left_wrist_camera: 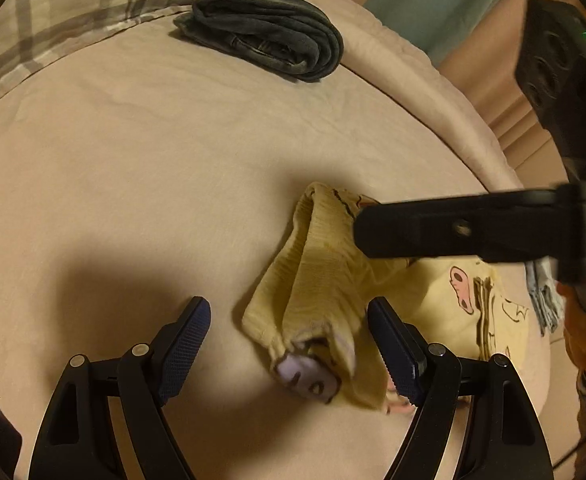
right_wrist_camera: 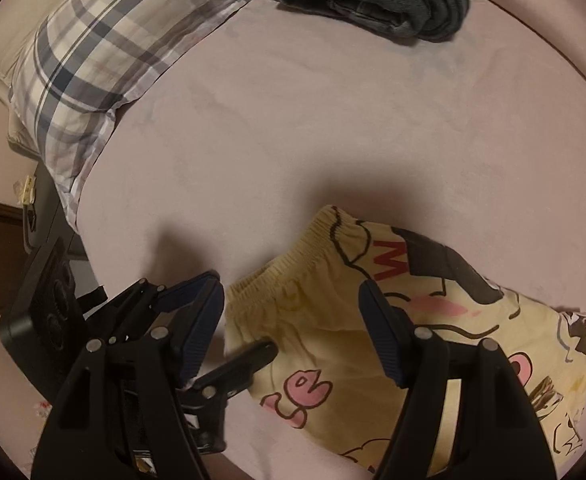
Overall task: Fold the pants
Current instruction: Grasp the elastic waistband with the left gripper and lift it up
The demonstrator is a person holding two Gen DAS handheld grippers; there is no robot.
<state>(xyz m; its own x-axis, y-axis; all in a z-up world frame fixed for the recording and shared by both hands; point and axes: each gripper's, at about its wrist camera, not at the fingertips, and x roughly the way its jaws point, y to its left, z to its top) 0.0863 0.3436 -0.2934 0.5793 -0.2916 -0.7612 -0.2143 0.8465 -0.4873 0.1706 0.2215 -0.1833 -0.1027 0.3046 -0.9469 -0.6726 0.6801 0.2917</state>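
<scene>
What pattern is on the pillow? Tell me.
The pillow is plaid: grey and dark stripes on cream. It shows best in the right wrist view.

Both views are dim and warm-toned, with light falling from above and behind so that broad soft shadows spread over the bed (left_wrist_camera: 141,152) just in front of the fingers (left_wrist_camera: 185,344). Fisheye distortion bends the bed's edges into curves and darkens the corners to black. In the left wrist view, the yellow pants (left_wrist_camera: 317,280) are slightly blurred near the fingers.
</scene>
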